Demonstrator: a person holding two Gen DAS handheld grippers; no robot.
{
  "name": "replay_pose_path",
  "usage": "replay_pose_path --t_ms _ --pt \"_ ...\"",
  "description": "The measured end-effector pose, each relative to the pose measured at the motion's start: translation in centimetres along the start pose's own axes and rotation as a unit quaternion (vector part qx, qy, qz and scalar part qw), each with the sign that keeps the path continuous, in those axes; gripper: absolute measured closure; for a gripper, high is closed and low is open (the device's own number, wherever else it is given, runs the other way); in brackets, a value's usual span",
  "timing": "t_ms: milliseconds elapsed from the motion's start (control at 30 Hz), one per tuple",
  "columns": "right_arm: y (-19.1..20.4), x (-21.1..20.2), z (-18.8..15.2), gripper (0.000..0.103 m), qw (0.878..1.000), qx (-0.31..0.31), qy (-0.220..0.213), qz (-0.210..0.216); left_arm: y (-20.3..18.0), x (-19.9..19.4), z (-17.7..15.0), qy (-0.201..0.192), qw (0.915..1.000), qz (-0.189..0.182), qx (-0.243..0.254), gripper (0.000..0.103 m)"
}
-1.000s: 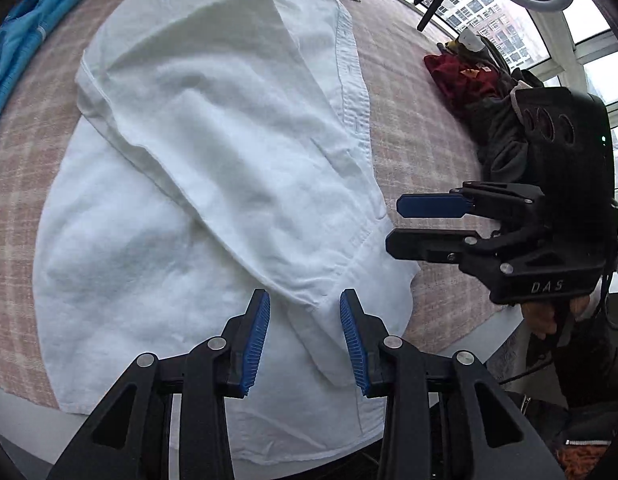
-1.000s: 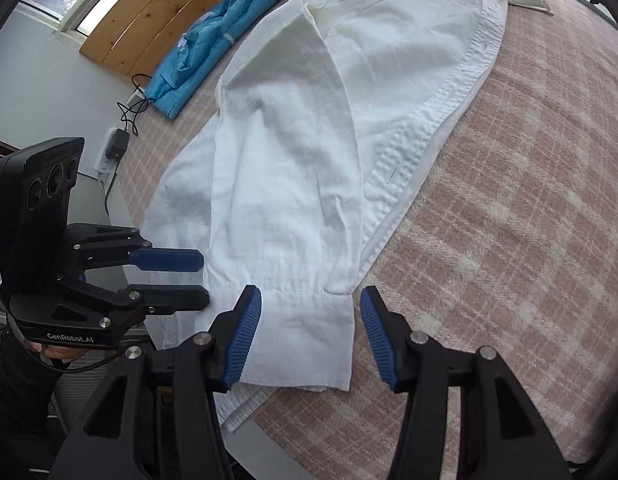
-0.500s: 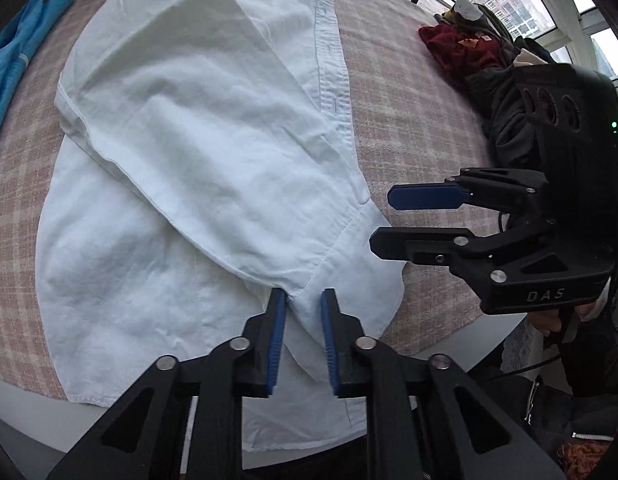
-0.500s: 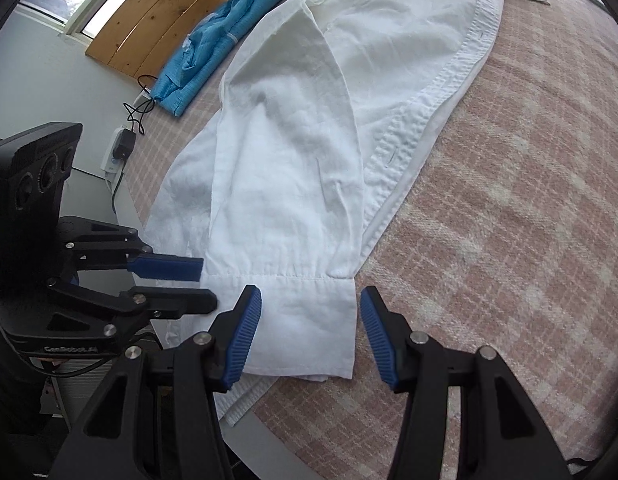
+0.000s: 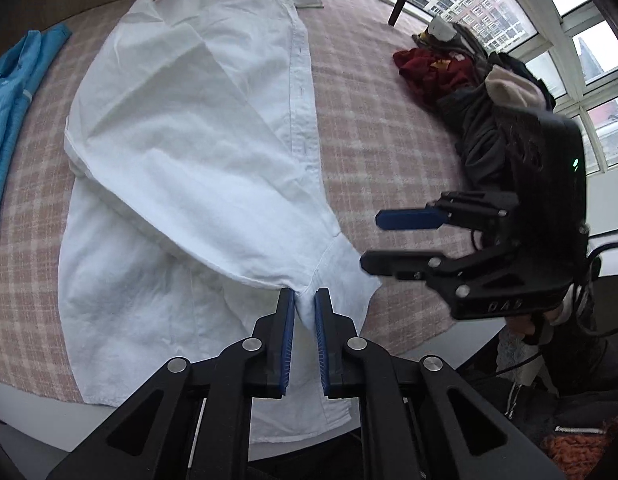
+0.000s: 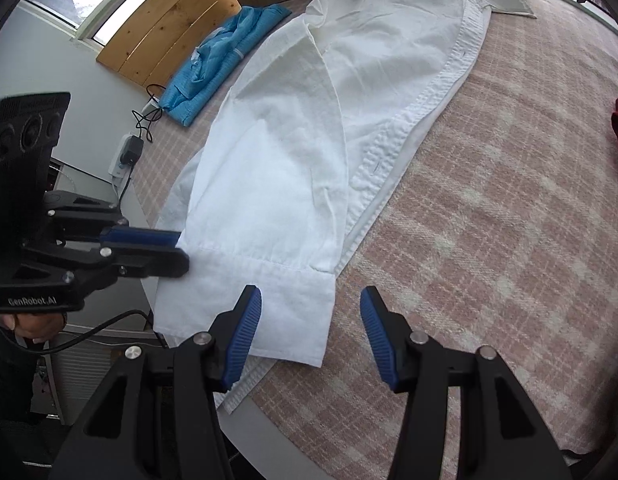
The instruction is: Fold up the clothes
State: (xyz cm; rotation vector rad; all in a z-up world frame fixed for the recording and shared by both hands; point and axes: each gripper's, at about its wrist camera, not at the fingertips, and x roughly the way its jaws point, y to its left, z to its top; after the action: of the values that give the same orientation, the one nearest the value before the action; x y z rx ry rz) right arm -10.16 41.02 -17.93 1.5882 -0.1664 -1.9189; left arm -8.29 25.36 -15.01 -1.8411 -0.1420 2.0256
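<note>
My left gripper (image 5: 305, 300) has its jaws closing on the cuff (image 5: 333, 280) of the white shirt (image 5: 181, 152), with the fabric pinched between the blue pads. My right gripper (image 6: 309, 316) hangs just beside it, jaws apart and empty over the cuff's corner. The shirt lies spread ahead of both on the pink plaid worktop (image 6: 509, 220).

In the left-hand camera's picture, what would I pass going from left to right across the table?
Blue garment → white shirt → bare checked tablecloth → heap of dark and red clothes, with the right gripper in front of it.
</note>
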Motion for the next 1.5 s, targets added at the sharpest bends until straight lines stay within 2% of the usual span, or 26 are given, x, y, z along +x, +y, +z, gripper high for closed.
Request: replay_pose_path --t_ms 100,167,200,233,300,367,467,500,567,600,700,833,900,1000,1133,1200,1300,1500 --pt "0.1 0.7 -0.1 0.052 1.0 -0.002 0.008 0.003 1.5 2.4 -0.9 0.031 0.9992 0.009 -0.022 0.091" --pt "0.4 1.2 0.0 0.052 1.0 -0.007 0.013 0.002 2.3 3.1 -1.4 0.037 0.9986 0.017 -0.032 0.085" --pt "0.6 1.4 0.1 0.052 1.0 -0.01 0.016 0.001 2.5 3.2 -1.6 0.039 0.9985 0.012 -0.038 0.079" --pt "0.8 1.7 0.1 0.052 1.0 -0.013 0.019 0.001 2.7 3.2 -1.9 0.039 0.9982 0.012 -0.044 0.069" --pt "1.0 2.1 0.2 0.052 1.0 -0.02 0.024 -0.001 3.0 3.1 -2.5 0.037 0.9978 0.004 -0.055 0.06" --pt "1.2 2.4 0.4 0.052 0.999 -0.022 0.026 -0.001 3.1 3.2 -3.1 0.039 0.9972 -0.015 -0.062 0.059" --pt "1.3 2.9 0.5 0.052 0.999 -0.024 0.032 0.001 2.8 4.2 -3.3 0.045 0.9968 -0.019 -0.063 0.059" --pt "1.3 2.9 0.6 0.052 0.999 -0.024 0.034 0.002 2.9 4.4 -3.3 0.045 0.9964 -0.021 -0.069 0.062" --pt "1.4 2.8 0.7 0.052 0.999 -0.023 0.035 0.004 3.0 4.3 -3.2 0.035 0.9962 -0.025 -0.076 0.078" --pt "1.4 2.8 0.8 0.052 0.999 -0.023 0.035 0.005 2.9 4.2 -3.2 0.028 0.9961 -0.03 -0.078 0.092" --pt "1.1 1.5 2.2 0.052 0.999 -0.025 0.022 0.01 2.2 1.9 -3.2 -0.01 0.997 -0.05 -0.059 0.097" --pt "0.5 -1.6 7.1 0.052 1.0 -0.021 -0.019 0.006 2.7 -3.0 -3.5 -0.061 0.9948 -0.065 -0.048 0.097" --pt "0.4 -2.4 10.5 0.052 0.999 -0.019 -0.037 0.017 3.8 -5.1 -4.1 -0.077 0.9932 -0.068 -0.055 0.097" --pt "0.7 -1.8 16.1 0.052 0.998 -0.013 -0.05 0.032 5.1 -5.4 -5.0 -0.066 0.9942 -0.058 -0.062 0.097" --pt "1.0 2.1 23.3 0.052 0.999 -0.012 -0.048 0.011 7.4 -3.4 -6.8 -0.032 0.9942 -0.049 -0.09 0.097" --pt "0.5 4.6 26.0 0.052 0.999 -0.001 -0.034 -0.001 8.1 -2.7 -7.2 -0.03 0.9925 -0.057 -0.104 0.097" --pt "-0.6 7.6 28.8 0.052 1.0 0.016 -0.012 -0.018 8.7 -2.3 -7.6 -0.031 0.9907 -0.068 -0.114 0.097" --pt "-2.5 10.7 31.1 0.052 0.999 0.046 0.005 0.024 9.4 -2.7 -7.5 -0.031 0.9889 -0.086 -0.117 0.097"
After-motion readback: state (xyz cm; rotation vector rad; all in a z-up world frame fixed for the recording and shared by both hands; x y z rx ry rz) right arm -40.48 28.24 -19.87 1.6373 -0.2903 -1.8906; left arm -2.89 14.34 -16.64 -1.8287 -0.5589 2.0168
